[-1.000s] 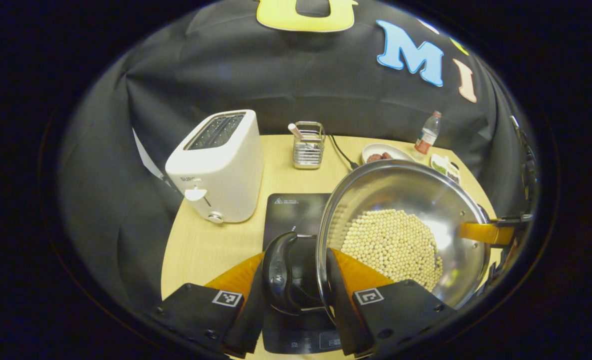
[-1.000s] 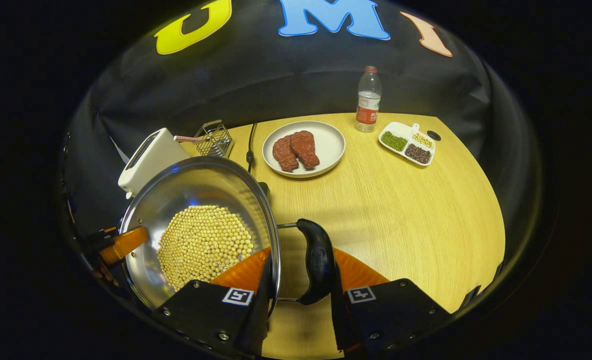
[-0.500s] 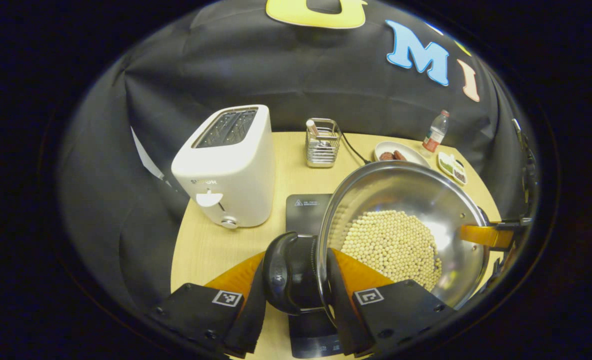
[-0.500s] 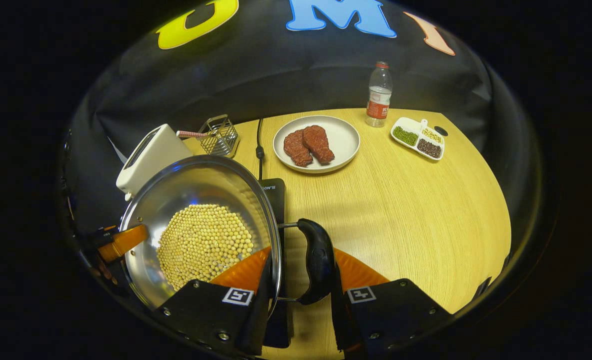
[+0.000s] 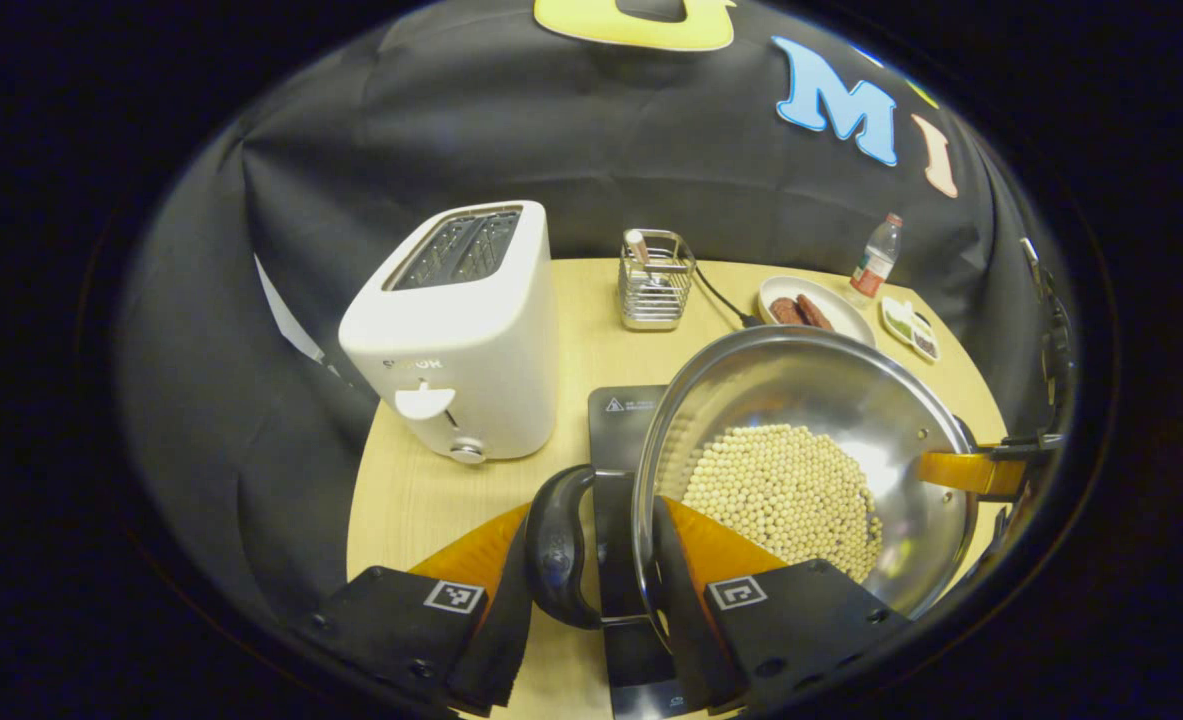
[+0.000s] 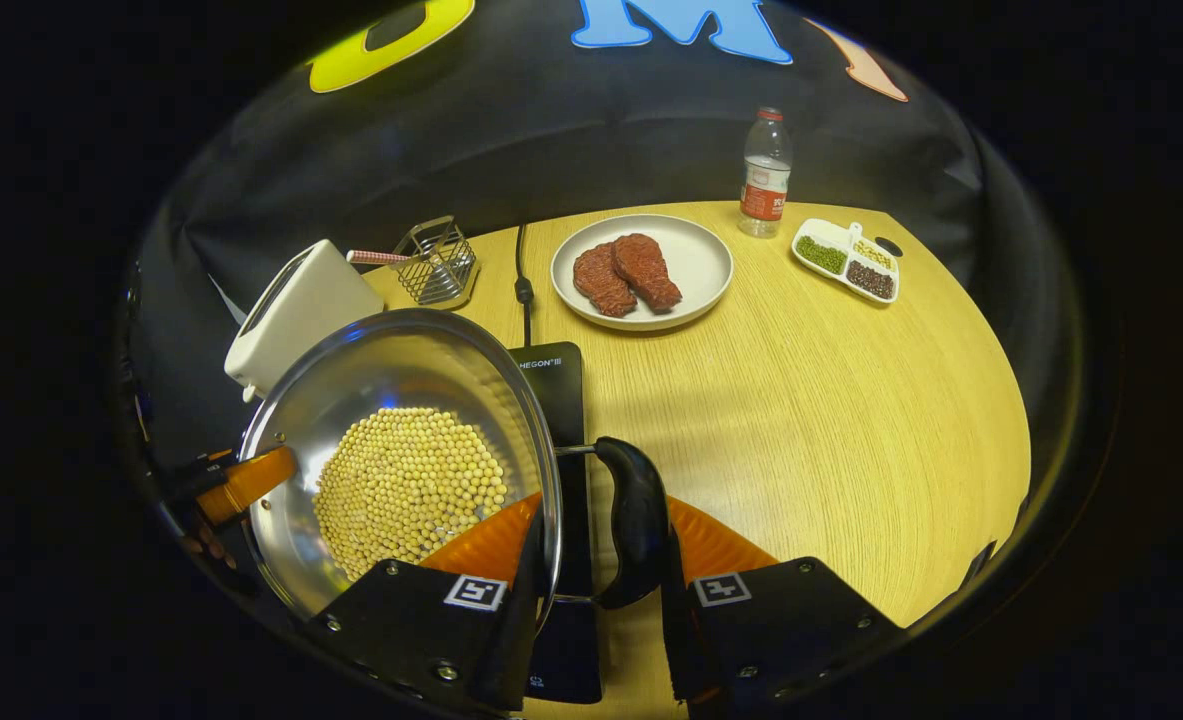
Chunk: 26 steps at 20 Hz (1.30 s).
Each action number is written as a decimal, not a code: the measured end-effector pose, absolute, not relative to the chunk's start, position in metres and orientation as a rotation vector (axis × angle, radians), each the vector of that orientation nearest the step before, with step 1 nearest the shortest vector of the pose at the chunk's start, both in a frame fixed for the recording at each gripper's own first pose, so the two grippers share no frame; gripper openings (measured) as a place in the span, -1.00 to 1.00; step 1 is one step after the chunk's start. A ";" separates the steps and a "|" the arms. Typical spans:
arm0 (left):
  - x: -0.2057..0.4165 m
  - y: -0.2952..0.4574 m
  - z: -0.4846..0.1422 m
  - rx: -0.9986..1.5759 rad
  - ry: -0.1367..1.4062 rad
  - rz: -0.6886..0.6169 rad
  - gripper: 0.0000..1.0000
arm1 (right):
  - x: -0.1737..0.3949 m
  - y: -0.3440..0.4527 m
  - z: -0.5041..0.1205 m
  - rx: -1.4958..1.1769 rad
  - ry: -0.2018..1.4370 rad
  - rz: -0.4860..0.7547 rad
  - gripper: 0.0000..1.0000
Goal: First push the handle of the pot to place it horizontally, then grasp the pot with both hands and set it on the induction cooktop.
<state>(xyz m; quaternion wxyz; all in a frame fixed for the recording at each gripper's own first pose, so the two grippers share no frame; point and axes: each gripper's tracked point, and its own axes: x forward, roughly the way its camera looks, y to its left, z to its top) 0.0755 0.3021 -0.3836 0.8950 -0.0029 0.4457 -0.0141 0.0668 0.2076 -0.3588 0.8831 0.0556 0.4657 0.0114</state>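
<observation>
A steel pot (image 5: 801,390) filled with pale beans (image 5: 781,495) hangs in the air over the black induction cooktop (image 5: 619,412). My left gripper (image 5: 591,545) is shut on the pot's dark left handle (image 5: 551,545), with one finger outside the handle and the other inside the rim. My right gripper (image 6: 596,540) is shut the same way on the right handle (image 6: 636,520). In the right gripper view the pot (image 6: 381,370) covers most of the cooktop (image 6: 551,375), and the left gripper (image 6: 241,480) shows at its far rim. The right gripper (image 5: 971,470) shows at the far rim in the left gripper view.
A white toaster (image 5: 456,330) stands close to the left of the cooktop. Behind it sit a wire utensil holder (image 5: 656,290) and a black cable (image 6: 523,285). A plate with meat (image 6: 696,262), a water bottle (image 6: 764,170) and a divided dish (image 6: 844,262) stand at the table's back right.
Both grippers have carried the pot leftward across the table. The cooktop now lies beneath it and shows under the right handle. The toaster looks nearer.
</observation>
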 end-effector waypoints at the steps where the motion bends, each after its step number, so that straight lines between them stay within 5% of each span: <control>1: 0.075 0.303 -0.384 -0.007 0.926 -0.030 0.34 | 0.067 0.209 -0.361 0.116 0.971 0.023 0.07; 17: 0.081 0.311 -0.396 -0.072 0.887 -0.031 0.33 | 0.078 0.217 -0.366 0.110 0.903 0.014 -0.03; 20: 0.084 0.315 -0.390 -0.082 0.851 -0.010 0.41 | 0.079 0.220 -0.365 0.109 0.901 0.048 0.16; 21: 0.085 0.317 -0.381 -0.092 0.821 0.001 0.59 | 0.081 0.218 -0.360 0.102 0.885 0.057 0.25; 23: 0.091 0.323 -0.360 -0.124 0.762 0.036 0.68 | 0.085 0.217 -0.347 0.105 0.844 0.080 0.24; 26: 0.091 0.329 -0.319 -0.149 0.670 0.091 0.72 | 0.089 0.211 -0.322 0.114 0.770 0.108 0.72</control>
